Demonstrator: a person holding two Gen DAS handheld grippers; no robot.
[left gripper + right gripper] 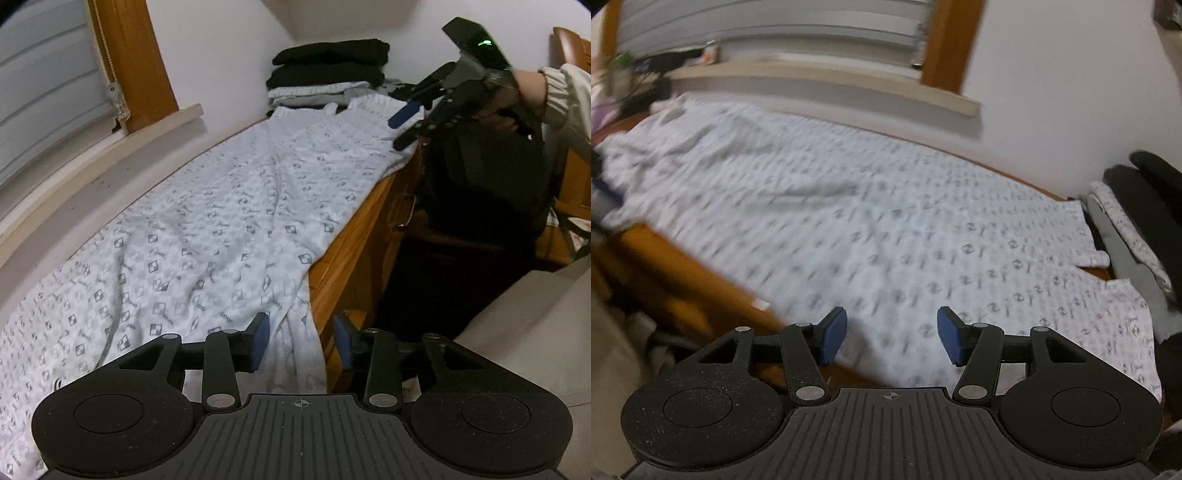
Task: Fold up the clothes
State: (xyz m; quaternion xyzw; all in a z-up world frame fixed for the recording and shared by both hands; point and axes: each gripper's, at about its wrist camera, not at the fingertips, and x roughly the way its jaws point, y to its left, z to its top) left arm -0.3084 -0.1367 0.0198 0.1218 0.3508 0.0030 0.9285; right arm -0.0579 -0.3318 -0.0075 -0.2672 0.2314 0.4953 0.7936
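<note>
Left wrist view: a long pale blue patterned cotton garment lies spread flat along a wooden cabinet top, its near edge drooping over the front. Judged step: laid out, first fold pending; both grippers need an edge to pinch. A stack of folded dark and grey clothes sits beyond. Left gripper and right gripper both have fingers apart, gripping nothing. No containers are visible.

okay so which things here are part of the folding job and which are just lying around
Part of the job:
patterned garment, spread along the wooden counter
left gripper, open
right gripper, open

Lying about:
folded clothes stack
window blind
</note>
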